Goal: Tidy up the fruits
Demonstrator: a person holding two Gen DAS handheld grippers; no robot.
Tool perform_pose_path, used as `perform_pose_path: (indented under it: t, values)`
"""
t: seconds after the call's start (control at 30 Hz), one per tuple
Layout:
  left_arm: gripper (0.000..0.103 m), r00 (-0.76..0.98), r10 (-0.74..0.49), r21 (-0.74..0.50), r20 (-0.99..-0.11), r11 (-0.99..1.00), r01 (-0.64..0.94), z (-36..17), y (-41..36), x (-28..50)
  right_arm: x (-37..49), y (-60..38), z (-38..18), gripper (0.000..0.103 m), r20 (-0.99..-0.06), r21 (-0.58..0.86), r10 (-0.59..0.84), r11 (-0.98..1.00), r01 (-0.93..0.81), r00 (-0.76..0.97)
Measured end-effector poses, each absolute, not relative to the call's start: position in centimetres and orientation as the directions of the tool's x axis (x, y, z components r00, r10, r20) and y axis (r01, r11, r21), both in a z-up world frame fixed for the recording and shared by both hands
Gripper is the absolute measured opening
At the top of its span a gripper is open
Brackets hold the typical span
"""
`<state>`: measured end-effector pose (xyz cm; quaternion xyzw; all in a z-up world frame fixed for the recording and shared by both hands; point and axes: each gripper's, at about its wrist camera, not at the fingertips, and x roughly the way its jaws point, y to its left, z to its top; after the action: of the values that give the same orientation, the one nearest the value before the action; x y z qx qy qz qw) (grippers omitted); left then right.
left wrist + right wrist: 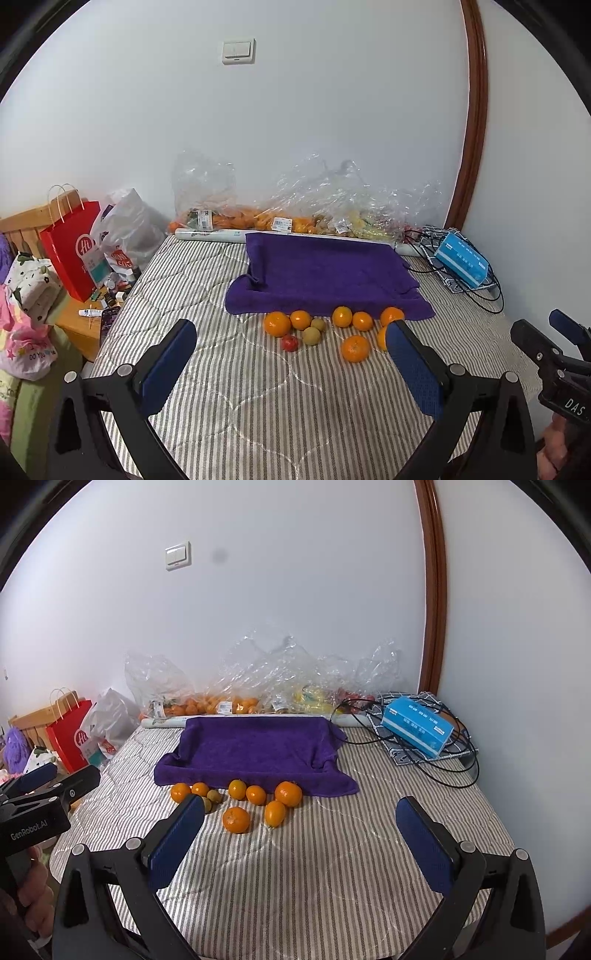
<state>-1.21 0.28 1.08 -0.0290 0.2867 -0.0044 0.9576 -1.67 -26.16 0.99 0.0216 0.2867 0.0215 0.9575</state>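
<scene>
Plainly "GenRobot.AI" on the left gripper (40, 782), both claws spread wide, empty.

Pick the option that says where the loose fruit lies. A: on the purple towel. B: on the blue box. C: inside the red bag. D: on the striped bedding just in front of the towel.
D: the fruit sits on the striped bedding, along the near edge of the purple towel.

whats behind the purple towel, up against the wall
Behind the purple towel lies a white roll, then clear plastic bags of orange and yellow fruit against the wall. The towel's raised back edge hides the middle of the roll; what the towel is draped over cannot be seen.
</scene>
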Motion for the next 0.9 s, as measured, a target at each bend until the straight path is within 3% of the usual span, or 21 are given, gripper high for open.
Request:
perform_pose_path:
  t: [0.9]
  values:
    - [0.103,0.838,-0.016,-0.039,-0.546,0.999,-0.006,1.32,-0.16,-1.5,-2.32,-26.23,1.2,0.102,-0.537,0.049,0.047,0.998,-0.025,0.842]
